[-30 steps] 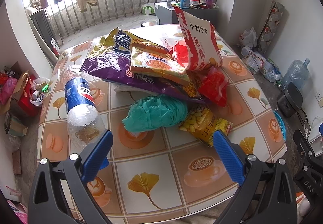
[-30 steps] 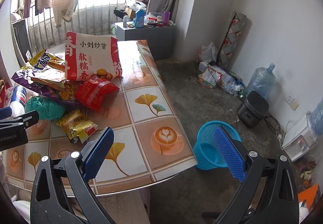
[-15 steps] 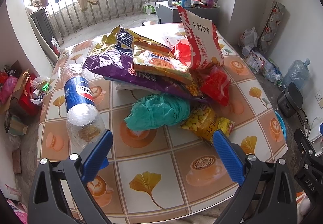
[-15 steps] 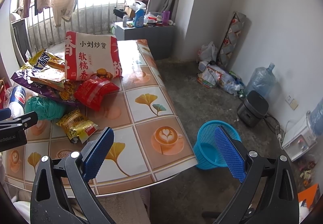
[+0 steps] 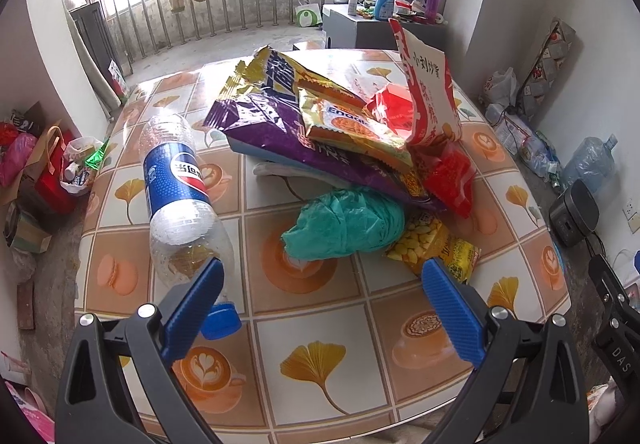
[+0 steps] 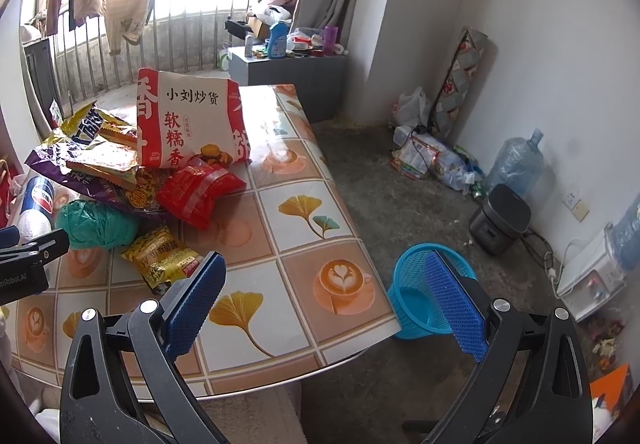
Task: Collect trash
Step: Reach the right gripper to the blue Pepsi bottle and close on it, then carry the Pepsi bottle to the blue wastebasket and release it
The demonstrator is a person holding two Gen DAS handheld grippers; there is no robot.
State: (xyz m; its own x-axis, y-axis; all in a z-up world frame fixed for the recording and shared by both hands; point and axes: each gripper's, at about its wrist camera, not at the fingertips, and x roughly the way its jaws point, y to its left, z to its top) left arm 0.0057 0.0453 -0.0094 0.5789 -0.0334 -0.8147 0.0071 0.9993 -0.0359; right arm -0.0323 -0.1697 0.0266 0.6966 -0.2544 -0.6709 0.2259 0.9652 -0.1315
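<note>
I'm seeing a table cloth tiled in orange, tan and white squares printed with yellow ginkgo leaves and latte cups. A clear bottle is wearing a blue label and blue cap. A crumpled teal bag is lying beside a yellow snack packet, a purple-and-gold wrapper, a red pouch and a red-and-white bag. The basket is showing bright blue mesh.

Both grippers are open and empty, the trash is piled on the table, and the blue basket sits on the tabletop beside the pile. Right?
Not quite. The blue basket stands on the floor past the table edge, as the right wrist view shows. The rest holds: left gripper and right gripper open and empty.
</note>
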